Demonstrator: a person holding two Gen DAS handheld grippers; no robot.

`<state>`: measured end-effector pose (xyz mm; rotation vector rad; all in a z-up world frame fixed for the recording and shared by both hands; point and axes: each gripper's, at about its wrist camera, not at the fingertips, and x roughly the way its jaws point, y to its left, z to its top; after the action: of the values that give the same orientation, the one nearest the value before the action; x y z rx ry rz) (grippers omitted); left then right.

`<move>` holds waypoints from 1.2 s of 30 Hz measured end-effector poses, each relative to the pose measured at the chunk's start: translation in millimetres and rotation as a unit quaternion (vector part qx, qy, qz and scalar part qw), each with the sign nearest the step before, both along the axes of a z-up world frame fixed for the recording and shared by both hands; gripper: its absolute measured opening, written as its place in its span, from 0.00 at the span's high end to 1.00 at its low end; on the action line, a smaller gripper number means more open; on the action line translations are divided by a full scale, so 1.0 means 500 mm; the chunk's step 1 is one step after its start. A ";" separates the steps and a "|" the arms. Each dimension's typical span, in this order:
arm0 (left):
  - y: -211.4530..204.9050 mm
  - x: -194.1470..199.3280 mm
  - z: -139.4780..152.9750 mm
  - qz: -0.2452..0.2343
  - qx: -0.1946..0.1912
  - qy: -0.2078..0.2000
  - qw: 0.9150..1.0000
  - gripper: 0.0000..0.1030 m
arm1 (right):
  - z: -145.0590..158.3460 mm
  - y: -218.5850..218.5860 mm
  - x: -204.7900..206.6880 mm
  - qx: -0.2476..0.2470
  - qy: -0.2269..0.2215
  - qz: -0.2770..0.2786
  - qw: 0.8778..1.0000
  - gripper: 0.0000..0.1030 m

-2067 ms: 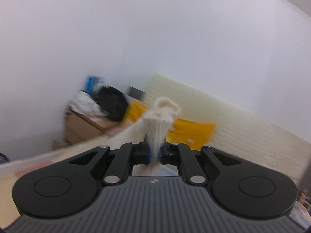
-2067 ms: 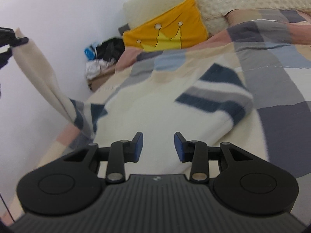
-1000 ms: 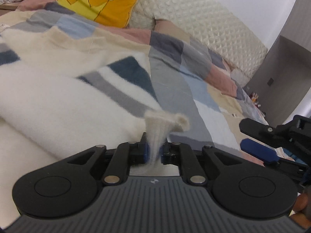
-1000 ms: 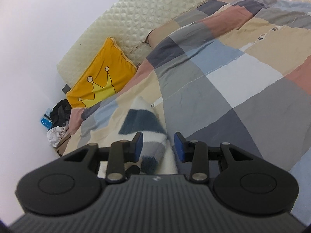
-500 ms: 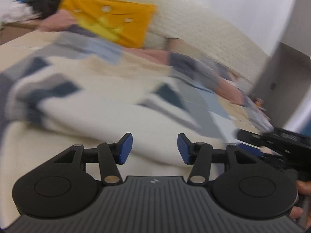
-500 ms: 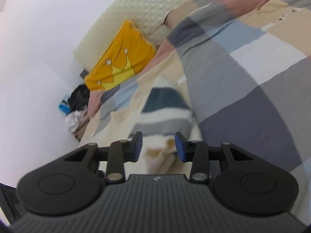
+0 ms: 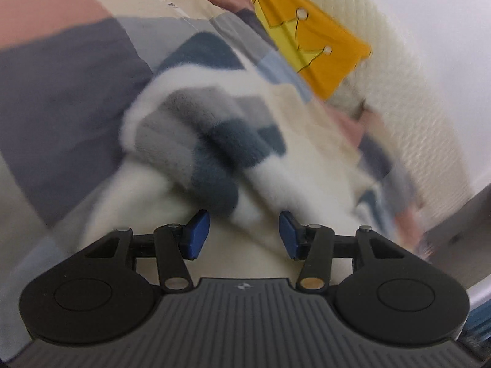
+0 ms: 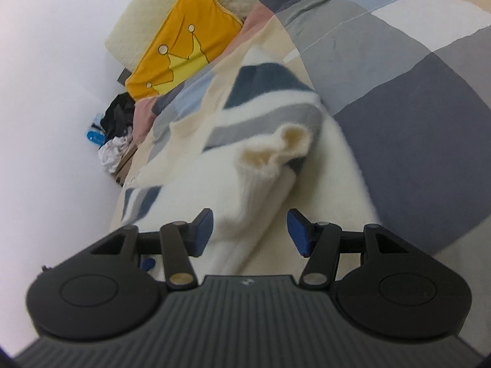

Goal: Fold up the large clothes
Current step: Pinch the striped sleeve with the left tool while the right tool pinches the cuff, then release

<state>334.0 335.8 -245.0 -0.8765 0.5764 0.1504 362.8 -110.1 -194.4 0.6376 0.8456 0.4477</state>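
The cream sweater with blue and grey stripes lies on the patchwork bedspread, below the yellow crown cushion.

Your left gripper stands about half open above a striped sleeve fold; its jaws have just been opening and nothing is between the pads.

Your right gripper is also about half open, its jaws just opened. The ribbed cuff lies between the fingers, unpinched.
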 end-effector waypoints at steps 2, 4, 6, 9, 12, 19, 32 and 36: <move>0.011 0.004 -0.014 0.010 -0.023 -0.012 1.000 0.46 | -0.001 0.003 0.011 -0.004 -0.015 -0.012 1.000 0.45; 0.016 0.006 -0.019 0.019 -0.041 -0.029 0.999 0.46 | -0.003 0.002 0.021 -0.015 -0.029 -0.032 0.999 0.50; 0.017 0.014 -0.024 0.019 -0.052 -0.031 0.998 0.53 | -0.012 -0.002 0.029 -0.018 -0.031 -0.049 0.998 0.66; 0.012 0.021 -0.022 0.016 -0.055 -0.029 0.998 0.84 | -0.022 -0.002 0.033 -0.026 -0.041 -0.057 0.997 0.81; 0.012 0.018 -0.002 0.017 -0.043 -0.037 0.998 0.92 | -0.012 -0.004 0.031 -0.029 -0.069 -0.067 0.995 0.86; 0.031 -0.040 0.064 0.013 -0.101 -0.098 0.990 0.93 | 0.036 -0.017 0.010 -0.066 -0.133 -0.073 0.986 0.90; 0.018 -0.084 0.033 0.023 -0.019 0.023 0.999 0.93 | -0.003 0.000 -0.022 -0.147 -0.055 -0.031 0.987 0.90; 0.032 -0.055 0.000 0.034 -0.033 0.048 0.998 0.93 | -0.033 0.020 -0.021 -0.175 -0.027 0.001 0.984 0.90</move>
<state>306.4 351.7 -245.0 -0.9584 0.6445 0.2375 352.3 -100.2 -210.8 0.2983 0.8481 0.3071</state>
